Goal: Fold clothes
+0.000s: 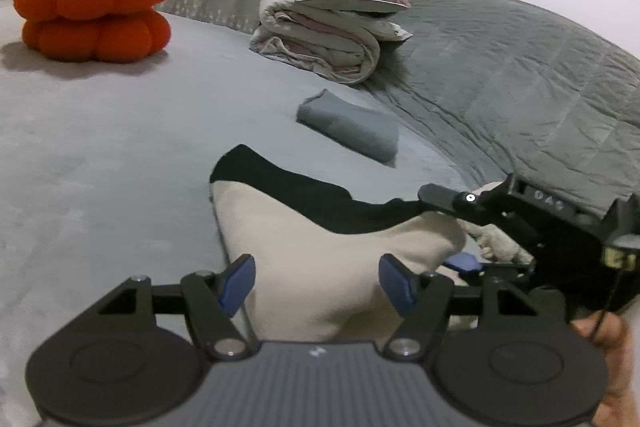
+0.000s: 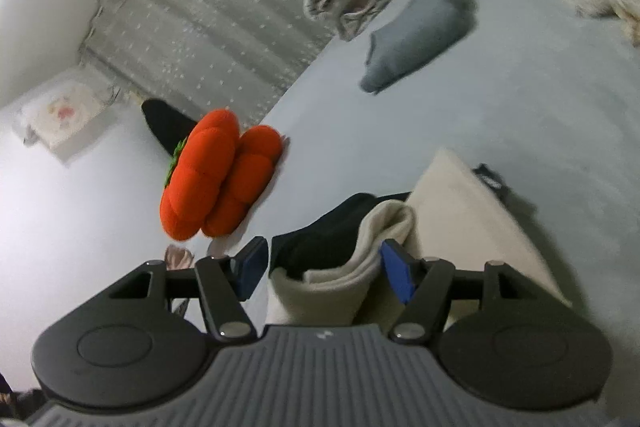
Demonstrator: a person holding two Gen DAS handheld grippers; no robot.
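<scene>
Cream-and-black garment [image 1: 320, 251] lies on our bed [image 1: 100, 167]. Both left tongs [image 1: 316, 283] and right tongs [image 2: 324, 267] stand spread, gripping nothing.

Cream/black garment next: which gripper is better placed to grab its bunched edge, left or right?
Right, probably. The right gripper has the bunched fold of the cream and black garment between its open jaws. The left gripper sits over a flat cream panel, jaws open, nothing raised to pinch.

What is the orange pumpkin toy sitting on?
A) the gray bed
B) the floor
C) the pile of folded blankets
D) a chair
A: the pumpkin toy rests directly on the gray bed, well apart from the pile of folded blankets.
</scene>
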